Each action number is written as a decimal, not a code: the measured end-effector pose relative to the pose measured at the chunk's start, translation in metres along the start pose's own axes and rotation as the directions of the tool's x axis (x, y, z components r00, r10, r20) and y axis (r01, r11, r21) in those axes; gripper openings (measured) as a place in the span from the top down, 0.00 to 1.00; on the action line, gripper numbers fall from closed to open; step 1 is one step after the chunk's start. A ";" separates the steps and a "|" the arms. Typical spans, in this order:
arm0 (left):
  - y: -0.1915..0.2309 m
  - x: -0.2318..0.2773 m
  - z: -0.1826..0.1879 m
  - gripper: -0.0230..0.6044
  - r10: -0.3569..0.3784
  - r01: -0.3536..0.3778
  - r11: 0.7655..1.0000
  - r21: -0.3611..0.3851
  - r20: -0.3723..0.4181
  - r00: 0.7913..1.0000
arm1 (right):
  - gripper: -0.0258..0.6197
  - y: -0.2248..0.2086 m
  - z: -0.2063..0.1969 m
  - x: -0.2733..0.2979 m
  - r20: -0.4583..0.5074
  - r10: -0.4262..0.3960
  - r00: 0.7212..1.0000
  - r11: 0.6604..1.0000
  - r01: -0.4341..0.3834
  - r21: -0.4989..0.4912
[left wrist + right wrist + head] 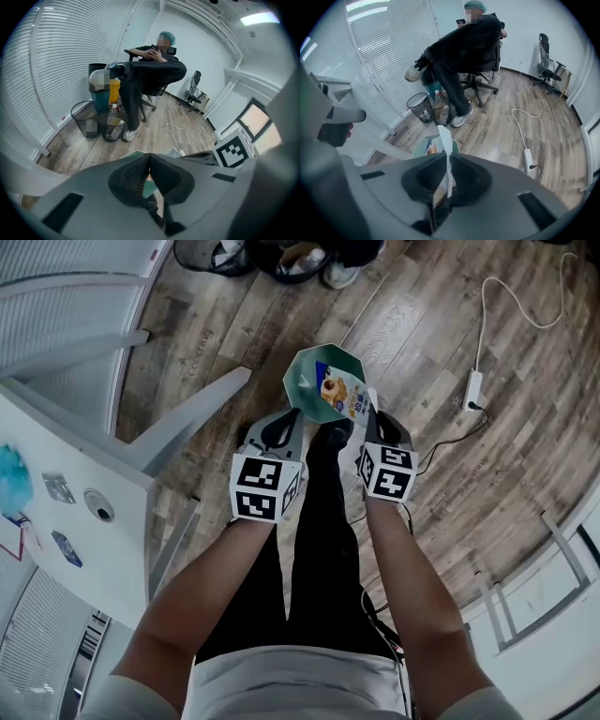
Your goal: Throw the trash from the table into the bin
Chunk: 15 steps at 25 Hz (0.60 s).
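The carton (317, 379), a teal eight-sided paper box with a food picture printed inside, is off the table (89, 521) and hangs over the wooden floor in front of the person's legs, held from both sides. The left gripper (291, 418) has its jaws drawn nearly together at the carton's 7 o'clock rim, and its own view shows teal card just behind the pads, so it appears to pinch that edge. The right gripper (371, 414) is clamped tight on a thin white flap at the carton's 4 o'clock side, with the flap standing upright between its pads in the right gripper view. The step in hand looks like the carry to the bin: two bins (214, 253) sit at about 12 o'clock from the carton in the head view, right beside a seated person's shoe (339, 276). To do it well, both grips should stay firm and level so the light card does not twist or tear between them. The approach is best made straight toward 12 o'clock, clear of the power strip (474, 390) and its cable at 2 o'clock. The carton should be centred over a bin mouth, low, before both jaws open together
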<state>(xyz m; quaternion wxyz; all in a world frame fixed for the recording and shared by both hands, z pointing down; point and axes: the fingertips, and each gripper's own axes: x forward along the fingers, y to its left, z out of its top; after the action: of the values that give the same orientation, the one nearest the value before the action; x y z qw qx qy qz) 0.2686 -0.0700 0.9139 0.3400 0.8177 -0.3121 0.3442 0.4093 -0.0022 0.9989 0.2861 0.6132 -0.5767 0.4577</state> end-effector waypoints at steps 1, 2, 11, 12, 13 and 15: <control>-0.001 0.000 0.000 0.96 -0.002 0.002 1.000 0.000 -0.001 1.000 | 0.94 0.002 0.000 0.000 0.000 0.005 1.000 1.000 -0.005 -0.001; -0.002 -0.001 0.000 0.96 -0.005 0.005 1.000 0.001 -0.002 1.000 | 0.94 0.005 0.001 -0.001 0.002 0.010 1.000 1.000 -0.010 -0.003; -0.006 -0.007 0.000 0.96 -0.014 0.014 1.000 0.002 0.004 1.000 | 0.87 0.020 0.003 -0.003 0.003 0.050 0.999 0.999 -0.050 -0.003; -0.006 -0.009 0.000 0.96 -0.012 0.012 1.000 0.003 0.004 1.000 | 0.87 0.022 0.004 -0.005 0.004 0.053 0.999 0.999 -0.053 -0.001; -0.006 -0.012 0.000 0.96 -0.010 0.010 1.000 0.006 0.004 1.000 | 0.87 0.024 0.004 -0.009 0.005 0.056 0.998 0.998 -0.056 -0.002; -0.008 -0.018 0.001 0.96 -0.008 0.008 1.000 0.012 0.003 1.000 | 0.87 0.027 0.007 -0.019 0.014 0.055 0.998 0.998 -0.055 -0.009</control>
<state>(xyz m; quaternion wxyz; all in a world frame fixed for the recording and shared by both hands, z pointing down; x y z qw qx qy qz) 0.2643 -0.0617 0.8965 0.3358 0.8216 -0.3071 0.3434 0.3860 -0.0049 0.9743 0.2721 0.5989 -0.5976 0.4586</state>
